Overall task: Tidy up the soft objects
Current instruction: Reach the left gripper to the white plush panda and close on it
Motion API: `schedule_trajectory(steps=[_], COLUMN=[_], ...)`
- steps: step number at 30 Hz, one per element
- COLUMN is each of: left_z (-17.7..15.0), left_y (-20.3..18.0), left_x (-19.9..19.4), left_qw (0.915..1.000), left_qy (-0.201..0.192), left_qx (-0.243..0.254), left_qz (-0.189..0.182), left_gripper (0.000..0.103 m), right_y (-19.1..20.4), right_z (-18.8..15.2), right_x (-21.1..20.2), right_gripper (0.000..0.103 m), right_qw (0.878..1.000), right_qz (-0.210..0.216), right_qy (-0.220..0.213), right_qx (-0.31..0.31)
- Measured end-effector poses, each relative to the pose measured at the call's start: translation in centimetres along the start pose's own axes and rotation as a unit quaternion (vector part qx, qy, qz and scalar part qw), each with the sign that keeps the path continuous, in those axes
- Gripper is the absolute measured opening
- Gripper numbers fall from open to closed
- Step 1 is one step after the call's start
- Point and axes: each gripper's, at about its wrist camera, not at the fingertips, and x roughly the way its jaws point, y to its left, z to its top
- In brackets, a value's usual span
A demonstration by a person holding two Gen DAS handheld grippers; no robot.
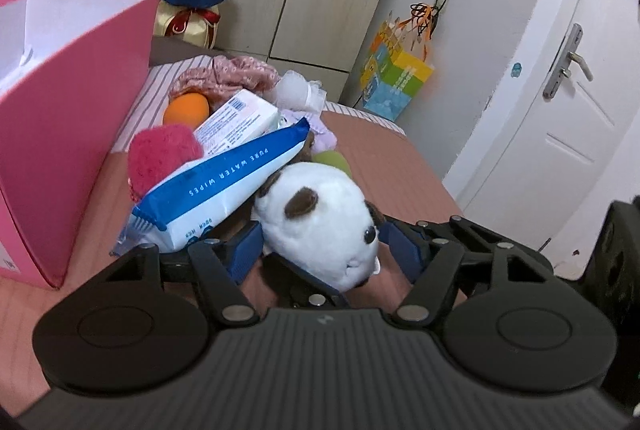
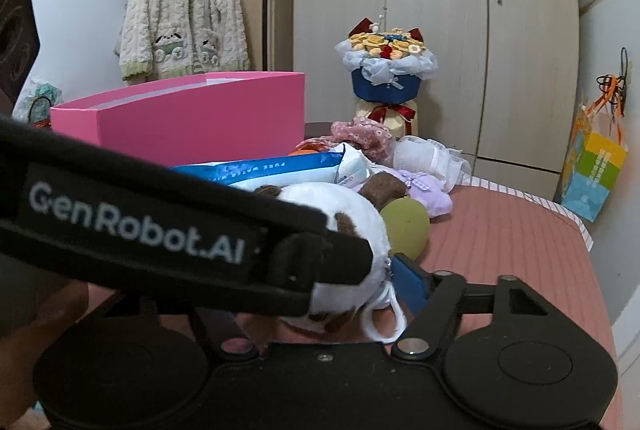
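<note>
A white plush toy with brown ears [image 1: 320,222] lies on the bed at the front of a pile of soft things. My left gripper [image 1: 320,242] has its blue fingers on both sides of the plush, closed against it. The plush also shows in the right wrist view [image 2: 352,218], with a white loop tag. My right gripper [image 2: 320,294] is just behind it; only its right blue finger [image 2: 408,282] shows, the left one hidden behind the left gripper's strap [image 2: 132,222]. A blue wipes pack [image 1: 224,182], a red sponge [image 1: 164,150] and an orange ball [image 1: 186,108] lie behind it.
An open pink box [image 1: 68,118] stands at the left on the bed [image 1: 384,158]. A floral cloth [image 1: 232,74], a white mesh bundle [image 1: 298,88], a lilac cloth [image 2: 424,186] and a green ball [image 2: 404,226] sit in the pile. A bouquet [image 2: 386,66], wardrobe and door stand beyond.
</note>
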Motion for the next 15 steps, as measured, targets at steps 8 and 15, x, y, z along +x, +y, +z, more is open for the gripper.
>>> schedule_trajectory(steps=[8,15], left_z=[-0.5,-0.7], left_y=[-0.7,-1.9], left_x=[-0.9,-2.2], left_qw=[0.9998,0.9990], left_qy=[-0.013,-0.022], left_qx=[0.017,0.038], left_qz=[0.007,-0.001], left_gripper=[0.060,0.060], right_y=[0.3,0.5], right_z=[-0.4,-0.2], right_x=[-1.1,-2.8], right_gripper=[0.067,0.066], right_qw=[1.000,0.999], right_qz=[-0.010,-0.018], right_qy=[-0.018,-0.034], right_qx=[0.017,0.020])
